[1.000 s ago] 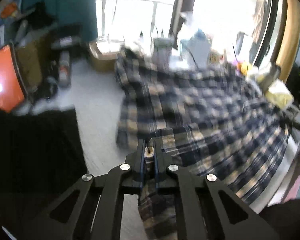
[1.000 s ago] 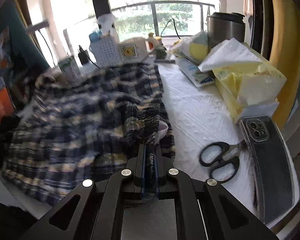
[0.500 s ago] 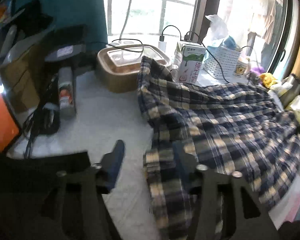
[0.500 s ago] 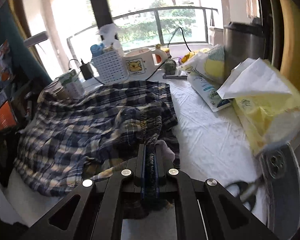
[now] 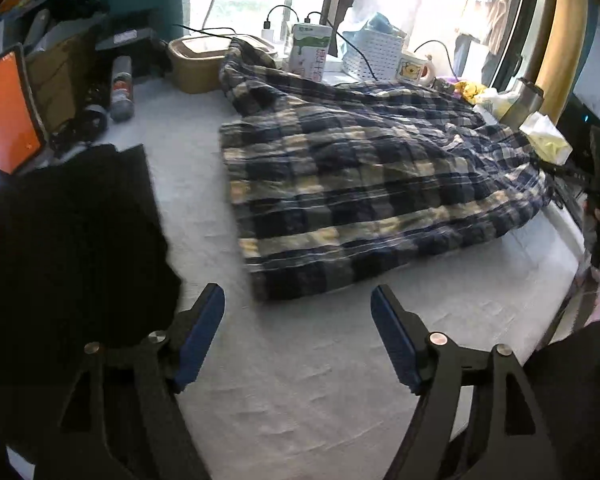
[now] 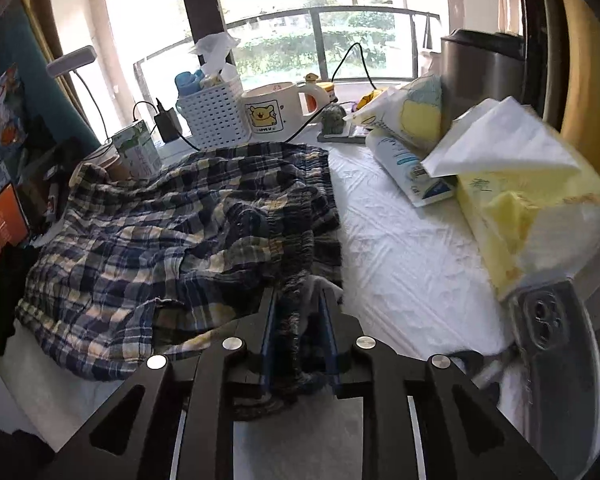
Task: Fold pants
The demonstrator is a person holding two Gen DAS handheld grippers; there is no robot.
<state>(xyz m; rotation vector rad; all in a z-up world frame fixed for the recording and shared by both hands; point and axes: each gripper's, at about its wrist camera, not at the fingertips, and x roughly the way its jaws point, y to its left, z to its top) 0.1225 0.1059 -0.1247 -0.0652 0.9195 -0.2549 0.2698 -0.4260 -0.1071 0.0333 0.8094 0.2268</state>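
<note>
Left gripper (image 5: 298, 312) jaws opening wide over bare white table cover (image 5: 300, 380), nothing between them; plaid pants (image 5: 372, 184) lie just beyond, black cloth (image 5: 68, 248) at left.

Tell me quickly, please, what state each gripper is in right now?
Left gripper: jaws wide and opening, nothing between them; the plaid pants lie just ahead.
Right gripper: jaws opening, a bunched edge of the pants between them.
</note>
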